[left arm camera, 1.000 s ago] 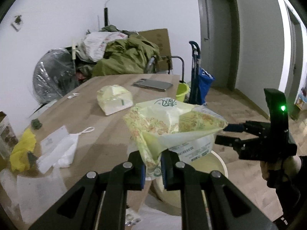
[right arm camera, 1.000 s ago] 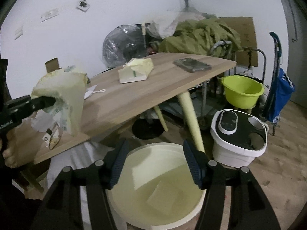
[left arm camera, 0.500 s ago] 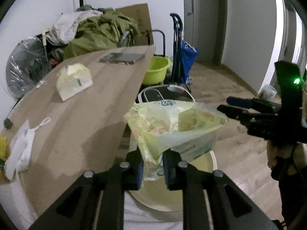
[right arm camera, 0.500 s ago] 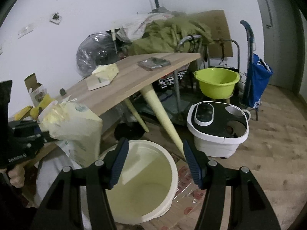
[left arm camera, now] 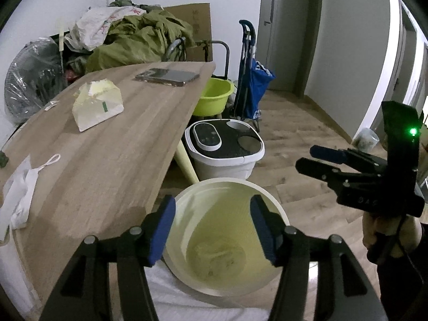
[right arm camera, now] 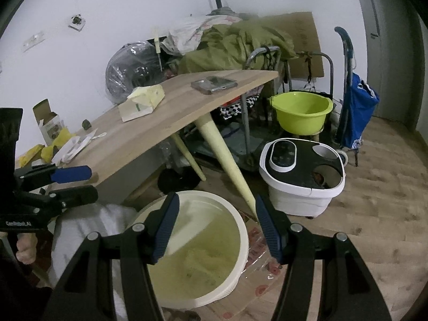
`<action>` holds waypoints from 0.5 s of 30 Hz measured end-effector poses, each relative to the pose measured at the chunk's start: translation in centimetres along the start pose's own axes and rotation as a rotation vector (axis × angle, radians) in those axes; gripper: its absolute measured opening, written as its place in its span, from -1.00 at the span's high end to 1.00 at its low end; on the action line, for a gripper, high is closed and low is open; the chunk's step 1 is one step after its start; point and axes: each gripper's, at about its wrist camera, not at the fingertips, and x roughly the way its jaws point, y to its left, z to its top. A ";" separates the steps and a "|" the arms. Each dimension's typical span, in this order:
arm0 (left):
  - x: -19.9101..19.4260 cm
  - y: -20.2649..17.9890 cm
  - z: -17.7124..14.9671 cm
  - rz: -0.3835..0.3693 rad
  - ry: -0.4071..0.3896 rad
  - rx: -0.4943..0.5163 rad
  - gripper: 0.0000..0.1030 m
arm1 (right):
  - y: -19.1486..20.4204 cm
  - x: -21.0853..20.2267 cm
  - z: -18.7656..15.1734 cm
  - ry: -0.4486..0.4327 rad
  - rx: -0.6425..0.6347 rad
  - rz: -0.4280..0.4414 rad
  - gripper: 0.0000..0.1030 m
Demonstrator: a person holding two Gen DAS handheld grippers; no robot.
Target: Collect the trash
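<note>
My left gripper (left arm camera: 212,230) hangs over the cream waste bin (left arm camera: 232,183) beside the wooden table (left arm camera: 107,160). Its jaws are opening and nothing is between them. The yellow-green printed bag (left arm camera: 214,254) lies at the bottom of the bin. My right gripper (right arm camera: 218,227) stands open and empty above the same bin (right arm camera: 235,224), with the bag (right arm camera: 198,262) blurred inside it. Each gripper shows in the other's view: the right gripper (left arm camera: 321,157) at the right, the left gripper (right arm camera: 91,184) at the left. A tissue pack (left arm camera: 97,104) and a white mask (left arm camera: 21,198) lie on the table.
A phone (left arm camera: 167,77) lies at the table's far end. On the floor stand a white foot bath with a black top (left arm camera: 224,144), a green basin (left arm camera: 214,93) and a blue trolley (left arm camera: 254,80). A slanted table leg (right arm camera: 227,165) reaches down beside the bin. Yellow wrappers (right arm camera: 53,147) sit at the table's left.
The left gripper carried the yellow-green bag from over the table to above the bin, then opened; the bag dropped in. The right gripper stayed open.
</note>
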 end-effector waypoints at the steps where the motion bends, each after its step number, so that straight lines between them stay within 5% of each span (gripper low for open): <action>1: -0.2 0.1 0.0 0.003 -0.005 -0.003 -0.13 | 0.1 0.1 0.1 0.001 -0.004 0.004 -0.11; 15: -5.5 3.4 -1.2 0.030 -0.129 -0.076 -0.14 | 5.0 0.4 2.1 -0.001 -0.096 0.060 -0.11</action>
